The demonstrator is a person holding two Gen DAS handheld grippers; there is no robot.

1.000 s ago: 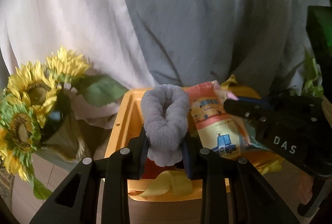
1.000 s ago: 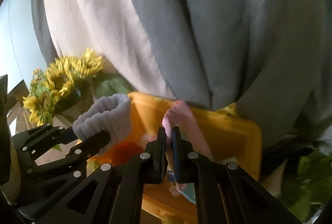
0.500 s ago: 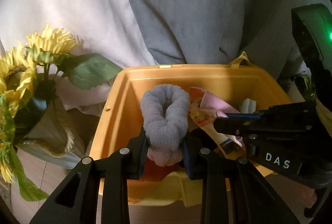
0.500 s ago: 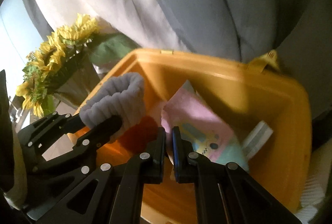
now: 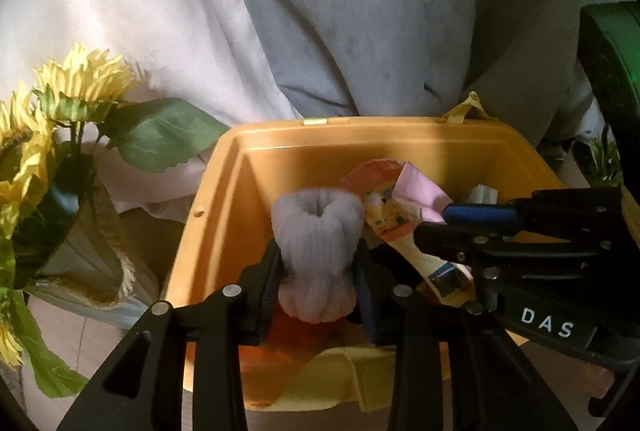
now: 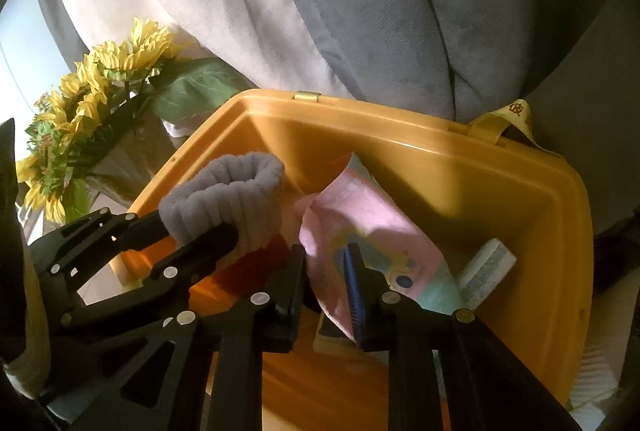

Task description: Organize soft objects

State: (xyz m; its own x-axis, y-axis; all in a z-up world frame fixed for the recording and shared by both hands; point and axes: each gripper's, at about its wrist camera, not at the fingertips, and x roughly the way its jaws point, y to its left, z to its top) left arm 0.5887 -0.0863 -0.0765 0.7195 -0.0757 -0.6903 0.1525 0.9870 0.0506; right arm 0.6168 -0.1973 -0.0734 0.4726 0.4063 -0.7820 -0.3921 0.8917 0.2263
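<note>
**Both grippers let go over the yellow bin**

The grey sock roll (image 5: 318, 251) sits between the jaws of the left gripper (image 5: 318, 287), low over the near end of the yellow bin (image 5: 224, 191) and just above something orange-red in the bottom. Those jaws have just been opening; the roll has fluffed out wider than a second ago, yet its sides seem to brush the pads, so whether it is truly free cannot be told. Beside it, the pink printed packet (image 6: 360, 231) leans inside the bin, its lower edge between the jaws of the right gripper (image 6: 324, 287). These too have just been opening from fully shut, and a clear gap now shows at the left pad, so the packet is no longer pinched. A second ago both items hung above the rim; now they are down inside, which suggests the drop-off is all but done.

The right wrist view alone shows that gap, a folded white cloth (image 6: 486, 267) against the packet and lettering on the yellow strap (image 6: 516, 115) at the far rim. The left wrist view alone shows a yellow cloth (image 5: 340, 375) draped over the near edge. Sunflowers (image 5: 72, 87) stand left of the bin, before grey and white curtains (image 5: 360, 11).
</note>
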